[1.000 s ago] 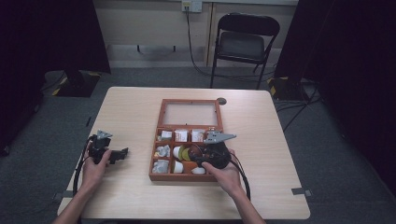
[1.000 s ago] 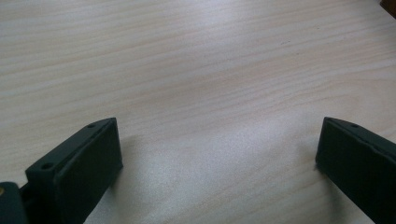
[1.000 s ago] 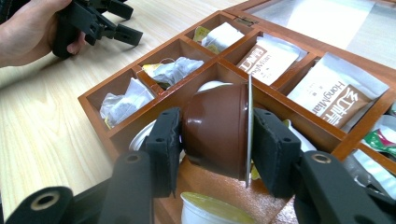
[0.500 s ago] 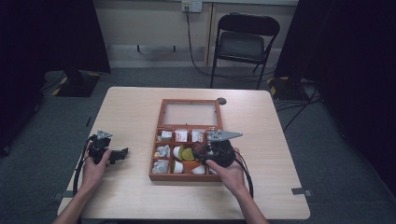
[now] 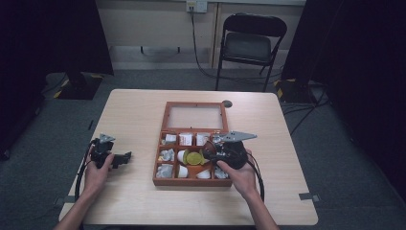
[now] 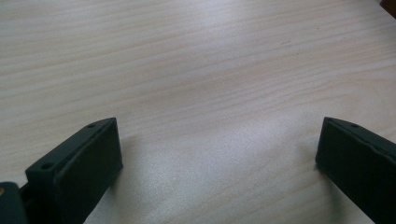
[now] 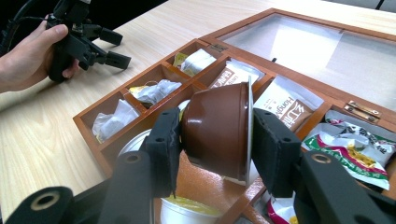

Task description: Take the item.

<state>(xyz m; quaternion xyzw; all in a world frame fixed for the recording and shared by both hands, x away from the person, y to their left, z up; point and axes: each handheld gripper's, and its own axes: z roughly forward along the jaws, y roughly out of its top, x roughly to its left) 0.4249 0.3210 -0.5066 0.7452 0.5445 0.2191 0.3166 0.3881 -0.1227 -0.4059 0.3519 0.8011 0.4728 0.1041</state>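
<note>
My right tool (image 7: 212,140) clamps brown pod (image 7: 217,133) over wooden box (image 7: 116,140); tapered side, may slip out. Left tool (image 6: 215,163) wide open, empty.

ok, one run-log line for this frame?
right gripper: shut on brown capsule, above wooden box | left gripper: jaws open, nothing between, over table | box lid: open

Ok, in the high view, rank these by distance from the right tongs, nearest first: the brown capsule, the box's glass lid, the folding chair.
1. Brown capsule: gripped in the right tongs, over the wooden box's middle row.
2. Glass lid: lying open flat just beyond the compartments.
3. Folding chair: on the floor past the table's far edge.
</note>
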